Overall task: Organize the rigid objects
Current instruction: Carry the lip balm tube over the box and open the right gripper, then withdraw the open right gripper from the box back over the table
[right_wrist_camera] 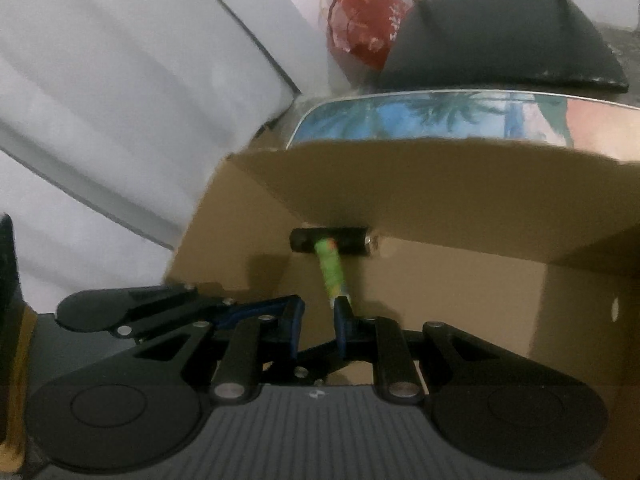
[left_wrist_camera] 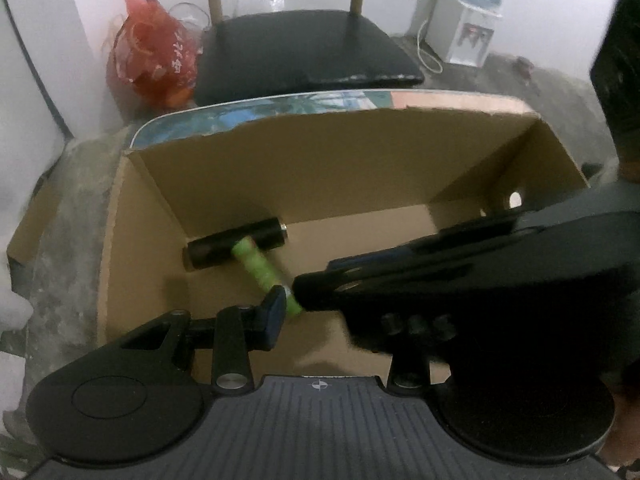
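Note:
An open cardboard box (left_wrist_camera: 320,168) (right_wrist_camera: 400,184) fills both views. A black cylinder (left_wrist_camera: 216,250) (right_wrist_camera: 352,242) lies in it against the far wall. A green tube (left_wrist_camera: 258,266) (right_wrist_camera: 331,272) slants across the cylinder towards me. Its near end touches the right fingertip of my right gripper (right_wrist_camera: 319,304) (left_wrist_camera: 308,284). That gripper's jaws stand narrow, and I cannot tell whether they pinch the tube. My left gripper (left_wrist_camera: 320,304) (right_wrist_camera: 256,306) reaches in beside it. Its left finger (left_wrist_camera: 274,316) is at the tube's end, and the right gripper hides its other finger.
The box stands on a table with a palm-tree print (left_wrist_camera: 280,106). Behind it are a black chair seat (left_wrist_camera: 304,52), a red plastic bag (left_wrist_camera: 156,60) and a water dispenser (left_wrist_camera: 464,32). A person's dark sleeve (left_wrist_camera: 616,60) is at the right.

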Action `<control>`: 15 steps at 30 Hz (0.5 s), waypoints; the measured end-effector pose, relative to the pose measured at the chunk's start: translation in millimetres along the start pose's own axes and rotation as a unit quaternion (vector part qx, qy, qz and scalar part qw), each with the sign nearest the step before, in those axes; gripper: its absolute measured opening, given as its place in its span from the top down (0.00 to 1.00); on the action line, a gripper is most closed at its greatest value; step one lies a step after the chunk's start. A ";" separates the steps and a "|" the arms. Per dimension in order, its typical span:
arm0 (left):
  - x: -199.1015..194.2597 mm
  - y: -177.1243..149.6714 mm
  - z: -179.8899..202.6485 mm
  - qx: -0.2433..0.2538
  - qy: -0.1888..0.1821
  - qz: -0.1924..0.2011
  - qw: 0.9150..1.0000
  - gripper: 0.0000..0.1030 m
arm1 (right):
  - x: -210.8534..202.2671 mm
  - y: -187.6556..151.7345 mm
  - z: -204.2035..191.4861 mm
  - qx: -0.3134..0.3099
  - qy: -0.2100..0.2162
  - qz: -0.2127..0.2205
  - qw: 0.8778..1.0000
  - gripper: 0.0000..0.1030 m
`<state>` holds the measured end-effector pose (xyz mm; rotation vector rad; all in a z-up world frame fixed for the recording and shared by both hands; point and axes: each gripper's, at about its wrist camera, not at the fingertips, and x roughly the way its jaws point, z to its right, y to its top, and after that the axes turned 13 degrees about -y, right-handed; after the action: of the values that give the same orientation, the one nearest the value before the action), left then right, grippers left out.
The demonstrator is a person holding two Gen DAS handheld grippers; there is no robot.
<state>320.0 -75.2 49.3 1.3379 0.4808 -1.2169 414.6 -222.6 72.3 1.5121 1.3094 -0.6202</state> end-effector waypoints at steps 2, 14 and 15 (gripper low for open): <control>-4.4 0.4 2.7 0.009 0.007 0.005 1.000 0.62 | -11.3 -5.2 4.6 0.006 0.001 0.009 1.000 0.81; -81.1 -29.6 24.5 0.050 0.023 0.090 0.994 0.59 | -114.0 -59.1 31.5 0.026 0.031 0.116 0.992 0.81; -87.6 -33.7 26.2 0.051 0.021 0.096 0.994 0.59 | -121.1 -66.1 32.8 0.027 0.033 0.125 0.991 0.81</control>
<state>249.6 -58.2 114.4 1.4646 0.3147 -1.0677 326.0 -308.9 141.6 1.7208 1.1361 -0.4501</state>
